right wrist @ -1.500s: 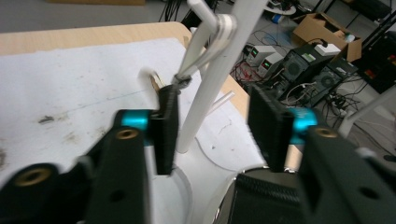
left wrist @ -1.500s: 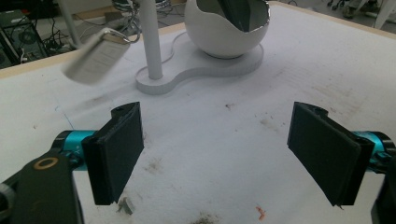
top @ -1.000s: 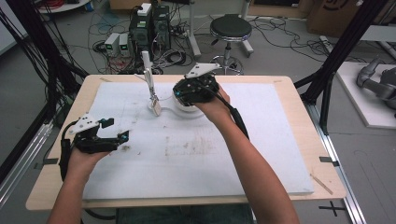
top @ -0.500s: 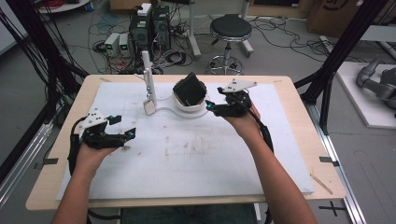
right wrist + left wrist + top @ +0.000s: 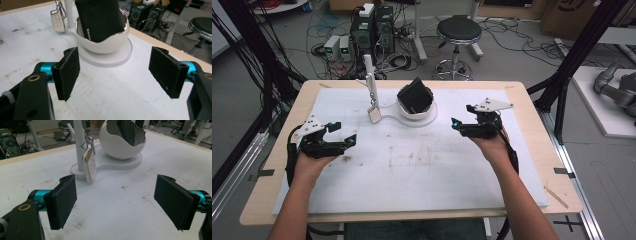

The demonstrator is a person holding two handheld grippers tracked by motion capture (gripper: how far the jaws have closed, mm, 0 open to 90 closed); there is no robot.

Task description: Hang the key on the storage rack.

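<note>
A black wallet [image 5: 415, 95] stands tilted in a white bowl [image 5: 418, 113] at the back middle of the table. The bowl sits on a flat white base with a thin post [image 5: 369, 75], and a white car key fob [image 5: 374, 115] hangs from the post. My right gripper [image 5: 461, 116] hovers to the right of the bowl. Its jaws have just been opening and nothing is between them. In the right gripper view [image 5: 115, 75] the wallet [image 5: 98, 17] and bowl [image 5: 105, 43] lie ahead. My left gripper [image 5: 343, 132] is open at the table's left, and the fob [image 5: 90, 165] shows beyond the open gripper [image 5: 116, 205].
A stained white sheet [image 5: 422, 165] covers the wooden table [image 5: 542, 150]. Behind the table are a round stool [image 5: 458, 30], computer boxes [image 5: 372, 25] and loose cables on the floor. Black frame posts [image 5: 572, 60] stand at both sides.
My right hand has left the bowl and moved right and nearer, its jaws wider. The wallet stays in the bowl. The left hand has hardly moved.
</note>
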